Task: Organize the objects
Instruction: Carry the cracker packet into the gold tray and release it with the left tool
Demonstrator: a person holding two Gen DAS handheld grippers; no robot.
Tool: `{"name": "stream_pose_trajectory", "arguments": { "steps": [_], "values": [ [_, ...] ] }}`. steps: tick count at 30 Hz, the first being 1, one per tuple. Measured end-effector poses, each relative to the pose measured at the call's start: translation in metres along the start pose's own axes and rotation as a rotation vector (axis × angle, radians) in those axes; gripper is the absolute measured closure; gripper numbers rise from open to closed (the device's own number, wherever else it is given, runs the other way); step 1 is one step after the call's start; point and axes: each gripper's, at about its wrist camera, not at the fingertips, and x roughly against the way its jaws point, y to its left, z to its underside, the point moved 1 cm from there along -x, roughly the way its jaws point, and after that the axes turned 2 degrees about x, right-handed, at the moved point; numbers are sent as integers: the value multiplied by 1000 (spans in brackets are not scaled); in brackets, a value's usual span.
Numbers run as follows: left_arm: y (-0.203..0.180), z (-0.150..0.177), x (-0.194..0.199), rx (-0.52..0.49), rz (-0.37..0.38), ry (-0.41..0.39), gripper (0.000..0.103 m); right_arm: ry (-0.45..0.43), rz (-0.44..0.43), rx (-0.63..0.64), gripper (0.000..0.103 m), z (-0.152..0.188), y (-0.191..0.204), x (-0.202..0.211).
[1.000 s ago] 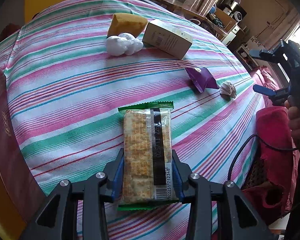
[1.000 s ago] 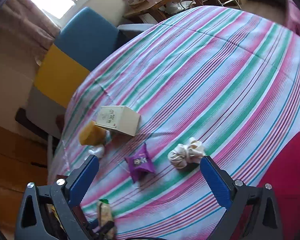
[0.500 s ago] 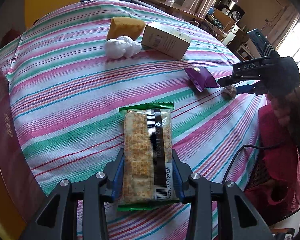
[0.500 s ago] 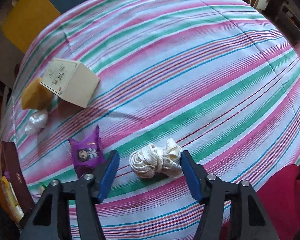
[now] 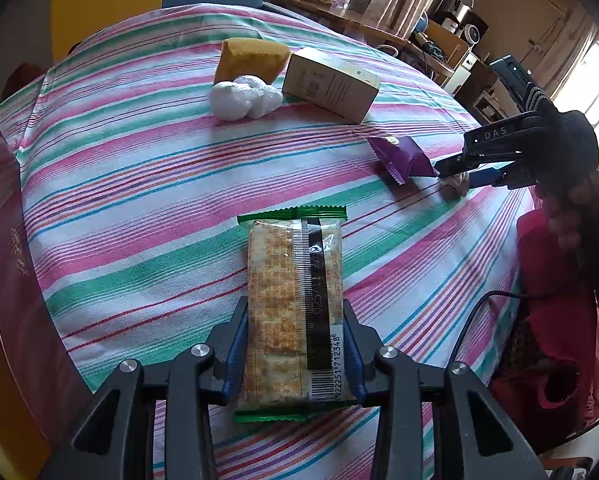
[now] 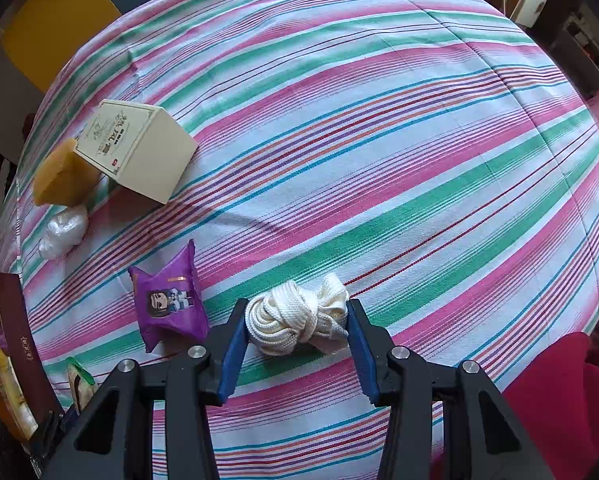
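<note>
The left gripper [image 5: 295, 356] is clamped on a cracker packet [image 5: 293, 312]. Both blue pads are pressed against the long sides of the packet, which is held lengthwise between the fingers and extends toward 12 o'clock, above the striped tablecloth [image 5: 139, 184].

The right gripper [image 6: 297, 340] is positioned over a bundle of white cord [image 6: 297, 316]. Its jaws have just been closing, and the bundle is now seated between them with both blue pads touching its sides; the bundle rests on the tablecloth. In the left wrist view the same gripper is seen at 3 o'clock, held by a hand [image 5: 571, 208], with its tips down at the cloth.

In the right wrist view, a purple snack pouch [image 6: 169, 300] lies just beside the bundle at 9 o'clock, apart from the gripper finger. Farther out, at 10 o'clock, a cream carton [image 6: 139, 148] lies on its side, with a yellow sponge [image 6: 59, 180] touching its left end and a crumpled white plastic bag [image 6: 63, 230] just below the sponge. A dark red box [image 6: 15, 328] is seen at the left edge of the table, at 8 o'clock. Red fabric [image 6: 555, 408] is seen at 4 o'clock, off the table edge.

In the left wrist view, the sponge, bag and carton are grouped at 12 o'clock, well apart from the held packet.
</note>
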Motion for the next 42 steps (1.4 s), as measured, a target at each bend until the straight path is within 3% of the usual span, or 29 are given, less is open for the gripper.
{"name": "stream_pose_trajectory", "arguments": {
  "steps": [6, 11, 15, 19, 27, 31, 42],
  "values": [
    [0, 1, 6, 13, -3, -14, 66, -1, -3, -3, 55, -1, -1, 0],
    [-4, 4, 43, 5, 25, -91, 66, -4, -12, -2, 56, -2, -2, 0],
    [16, 0, 82, 84, 42, -154, 66, -6, -14, -2, 56, -3, -3, 1],
    [63, -4, 123, 218, 39, -225, 66, -8, -18, 1, 56, -4, -3, 2],
    [201, -3, 144, 516, -127, -255, 66, -13, -31, 12, 56, -9, -3, 4],
    [244, -2, 132, 581, -202, -215, 66, -18, -37, 14, 56, -12, -3, 6],
    [281, -12, 100, 658, -288, -157, 65, -17, -46, 19, 56, -23, -3, 8]
  ]
}}
